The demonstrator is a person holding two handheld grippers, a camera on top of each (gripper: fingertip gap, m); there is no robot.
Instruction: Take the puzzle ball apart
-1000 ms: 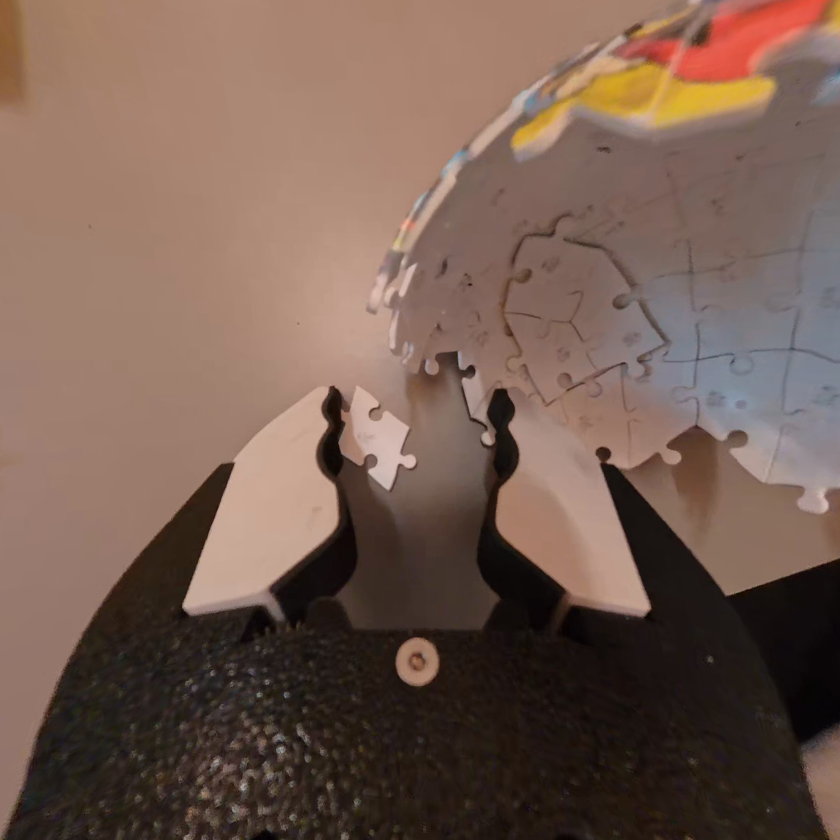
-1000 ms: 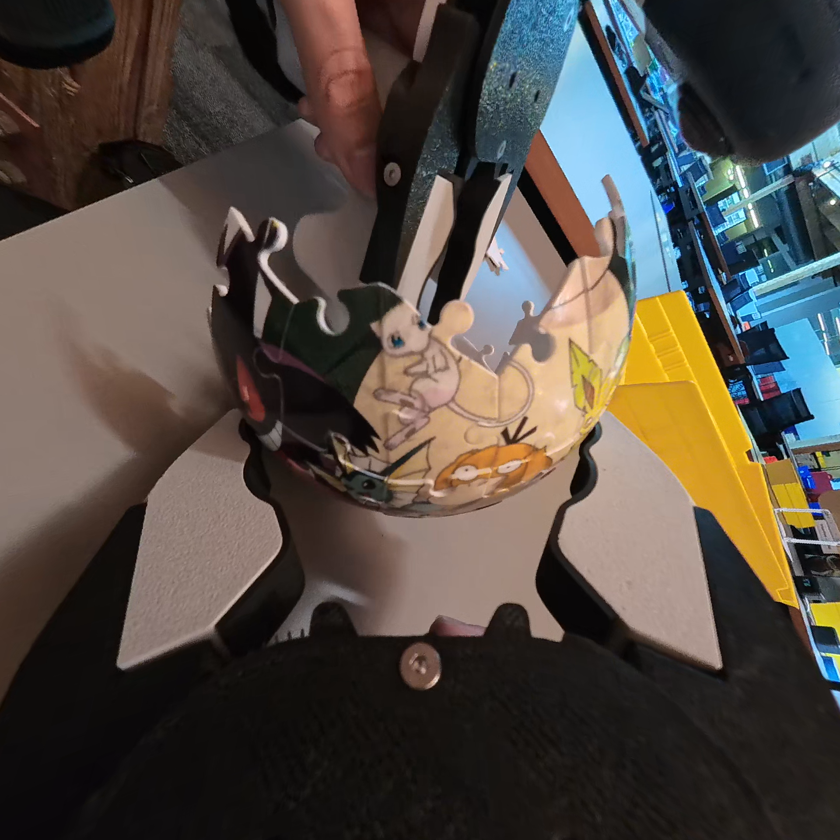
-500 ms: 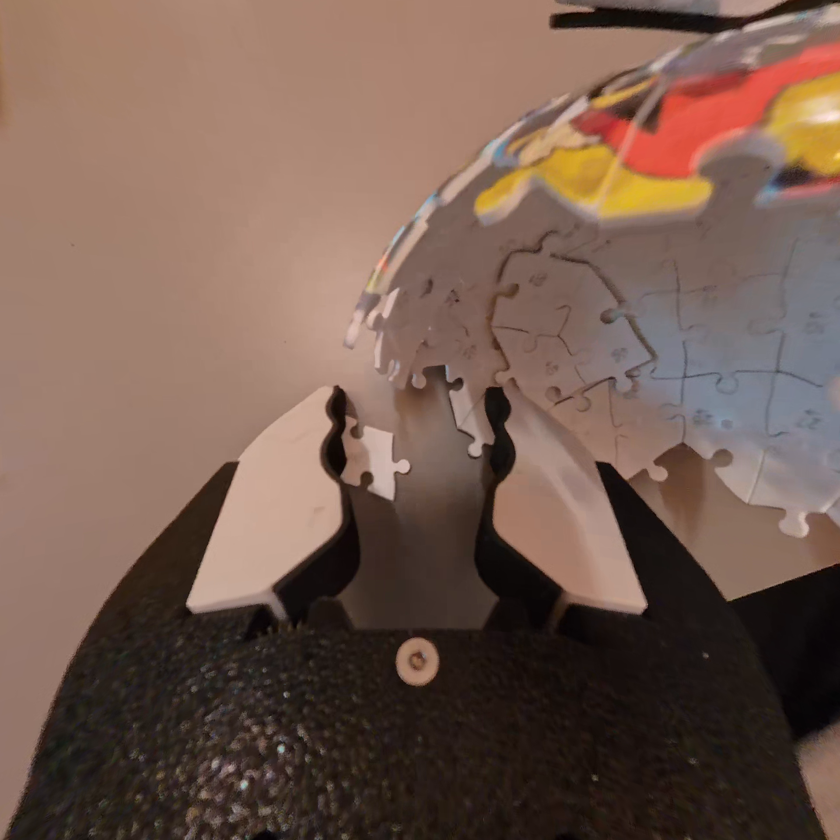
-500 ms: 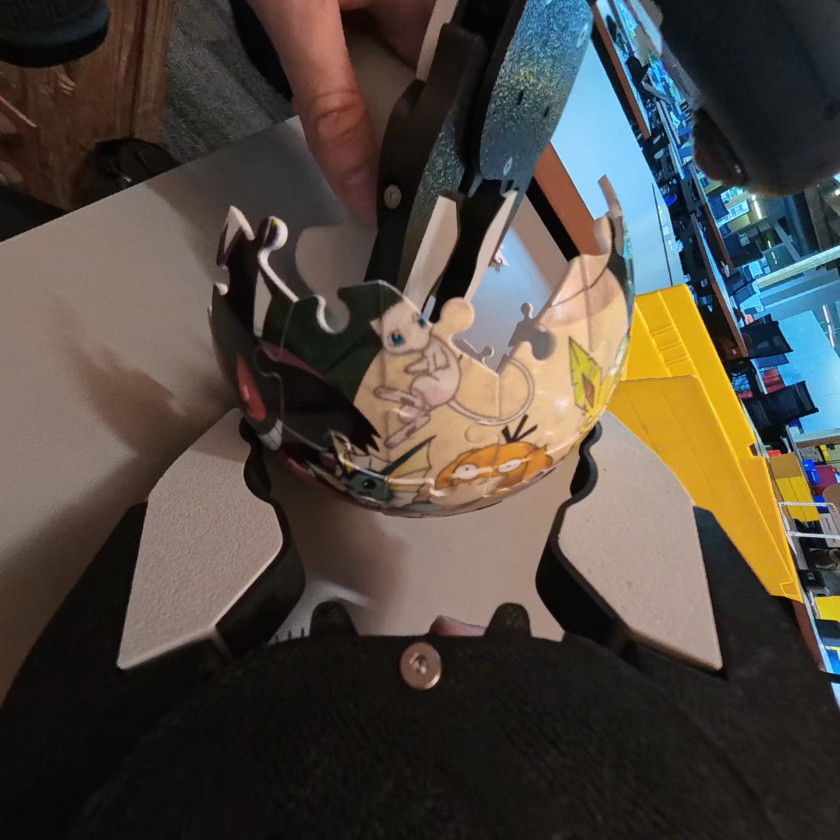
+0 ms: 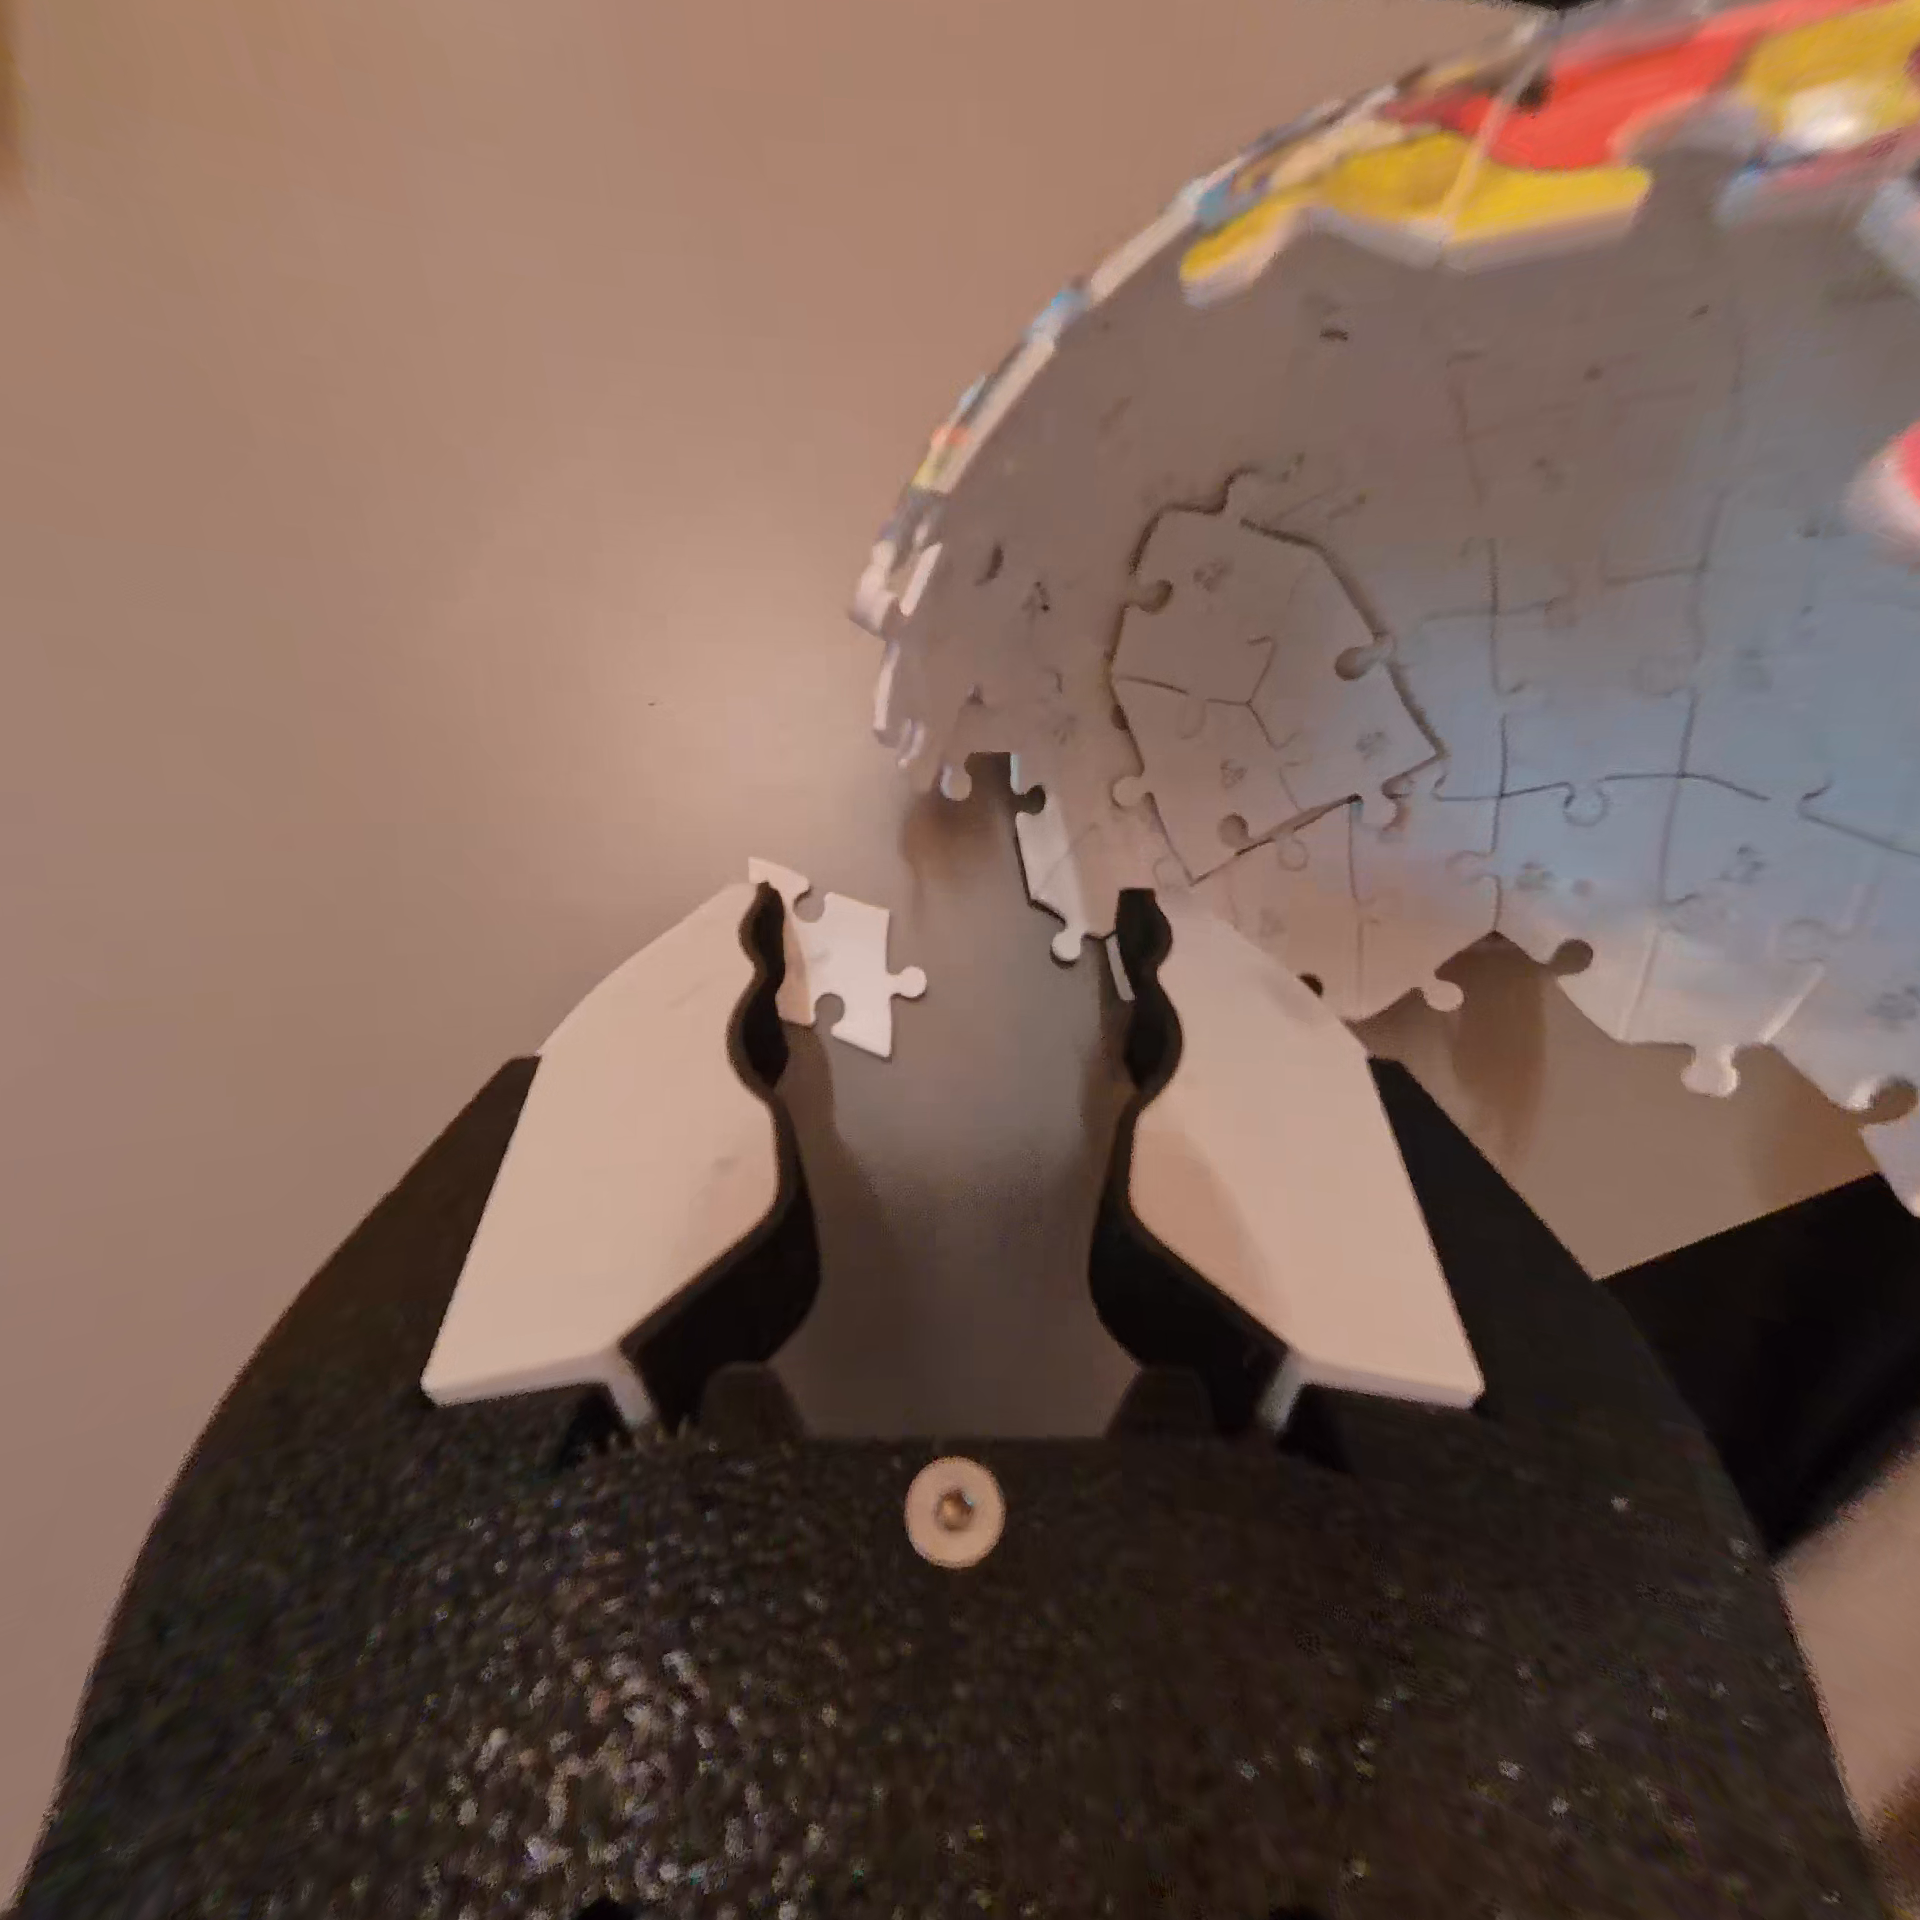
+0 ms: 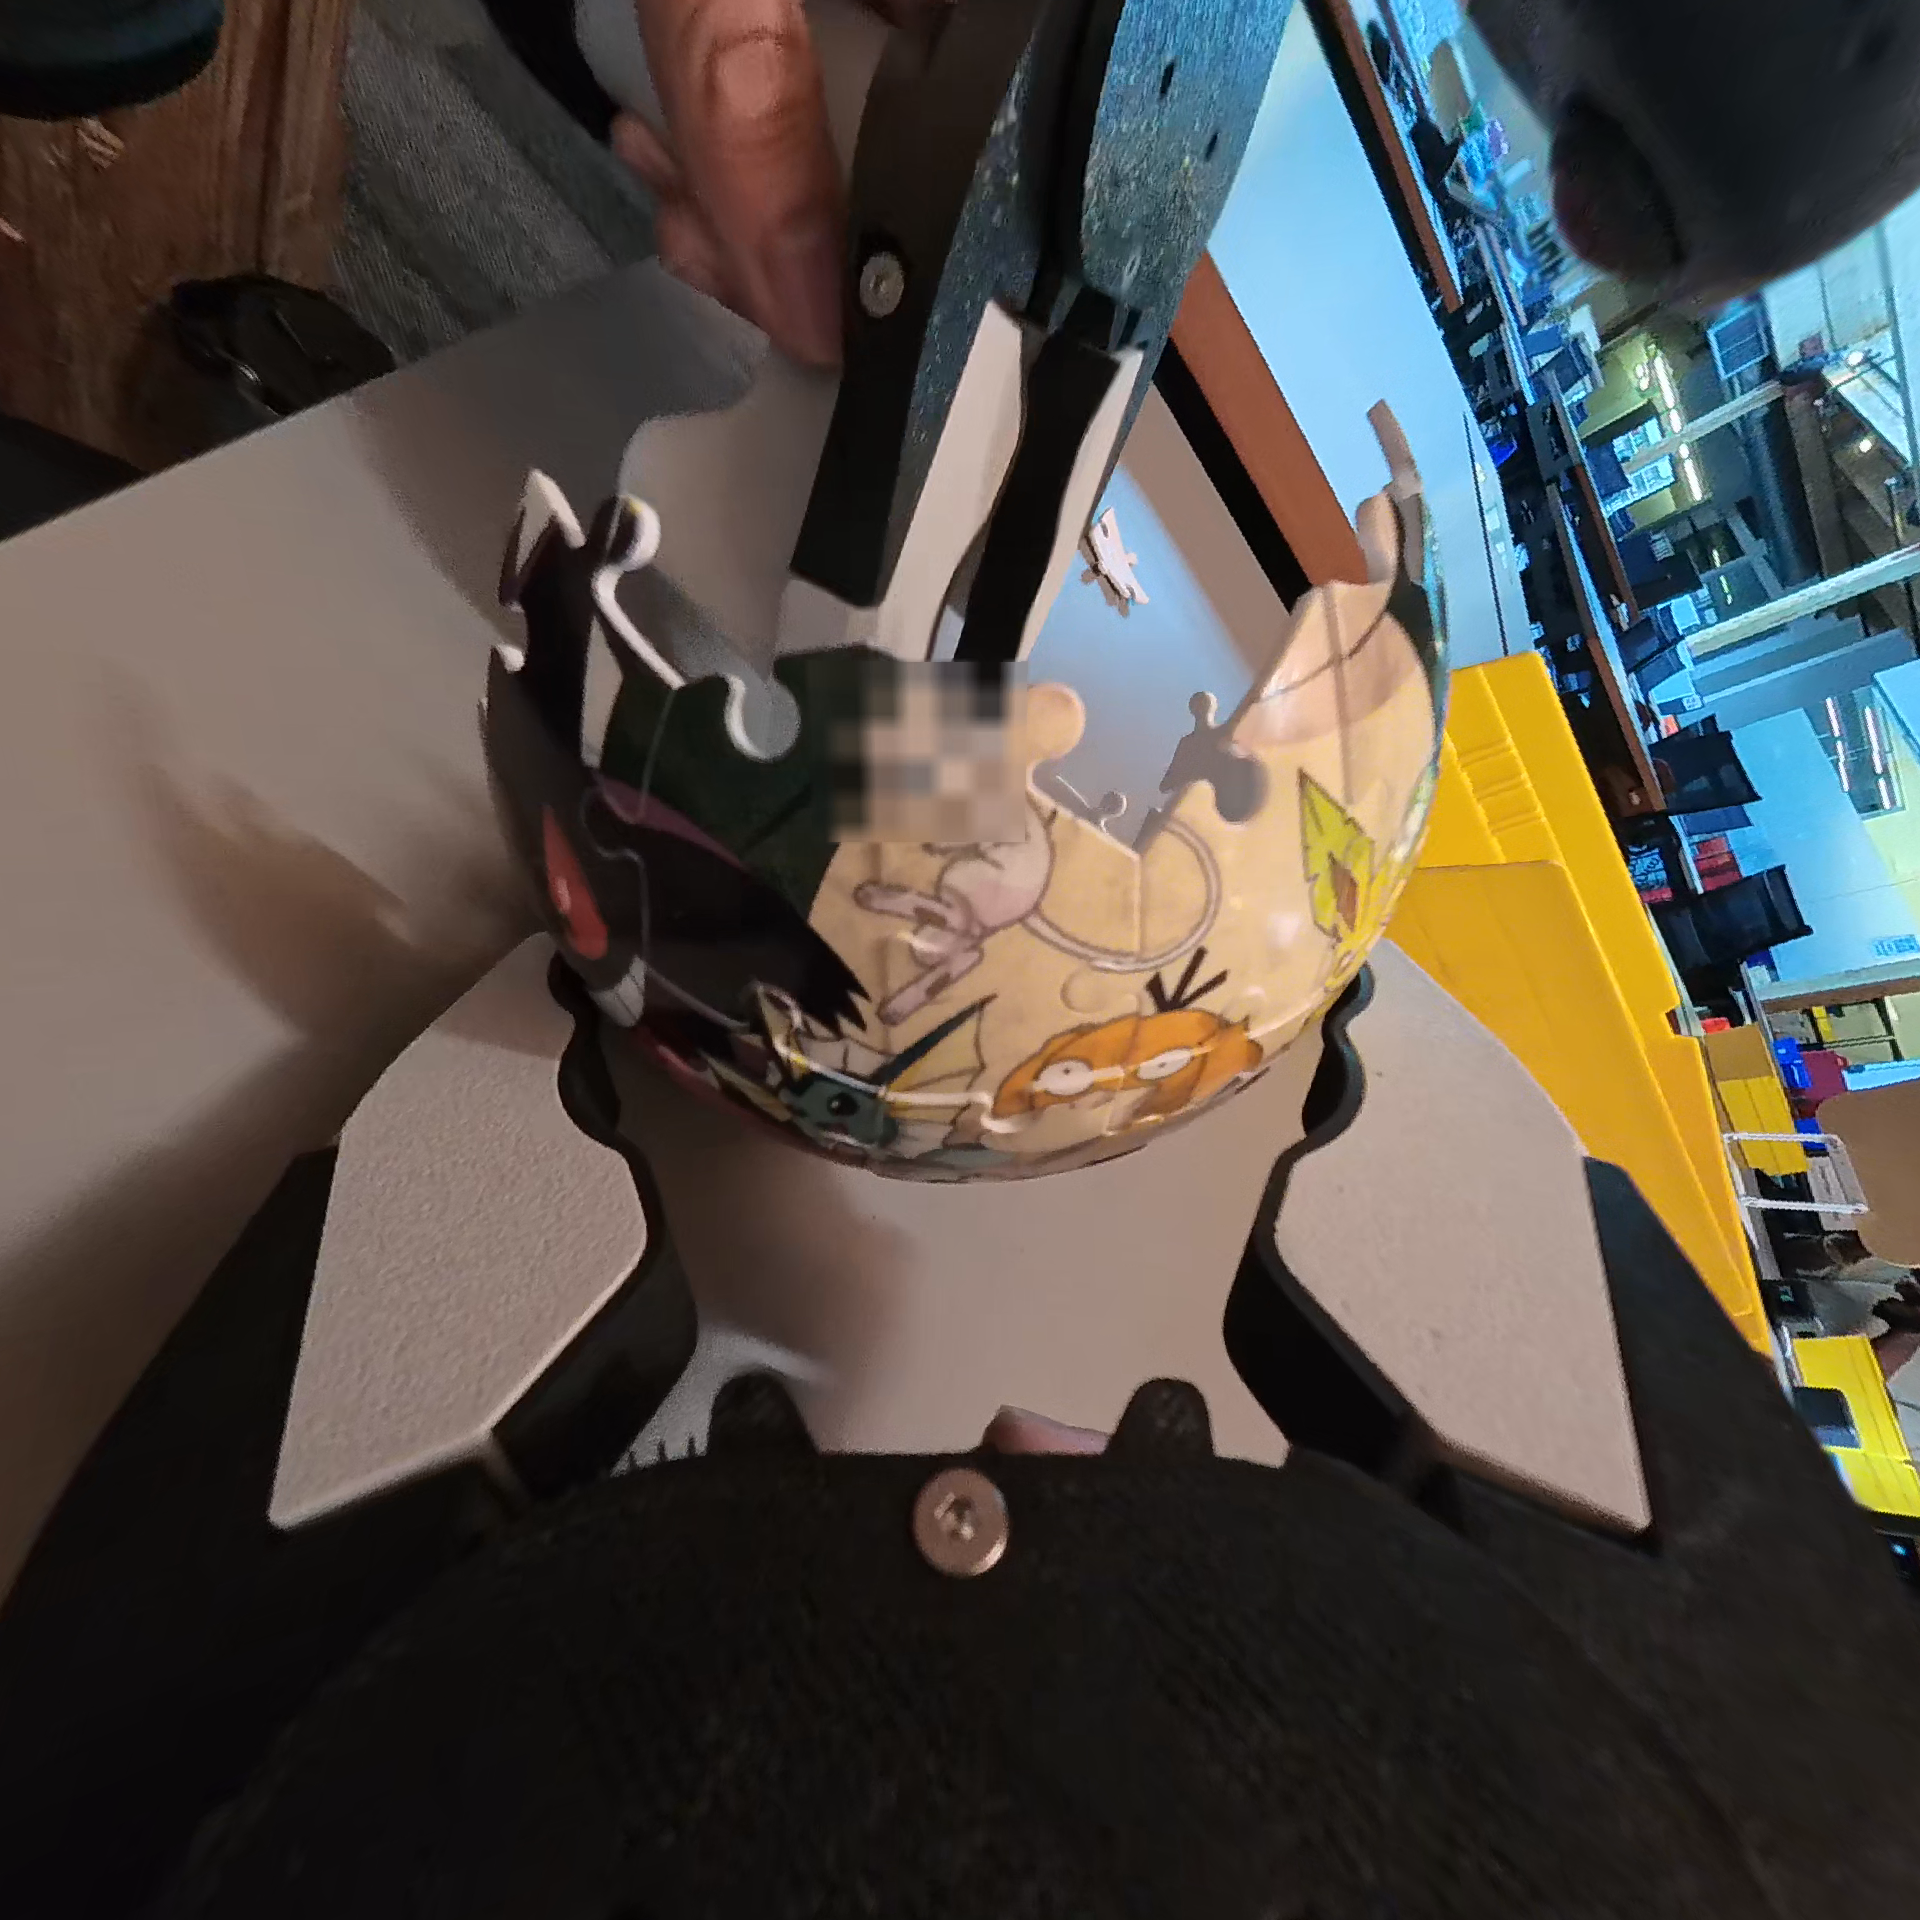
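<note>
The puzzle ball is an open half shell with cartoon pictures outside and a jagged rim. My right gripper is shut on it, one finger on each side near its base. In the left wrist view the shell's white inside faces me at the right. My left gripper is open, its right fingertip at the shell's rim. It comes down from above in the right wrist view. A loose white piece lies against the left finger's inner side; I cannot tell whether it clings there or lies on the table.
The beige table is bare to the left of the shell. A hand holds the left gripper. Yellow bins stand past the table's right edge. A dark rounded object hangs at the upper right.
The left gripper dipped toward the shell, then drew back up from its rim, staying open. The loose piece shifted slightly beside the left finger. The right gripper and the shell stayed put.
</note>
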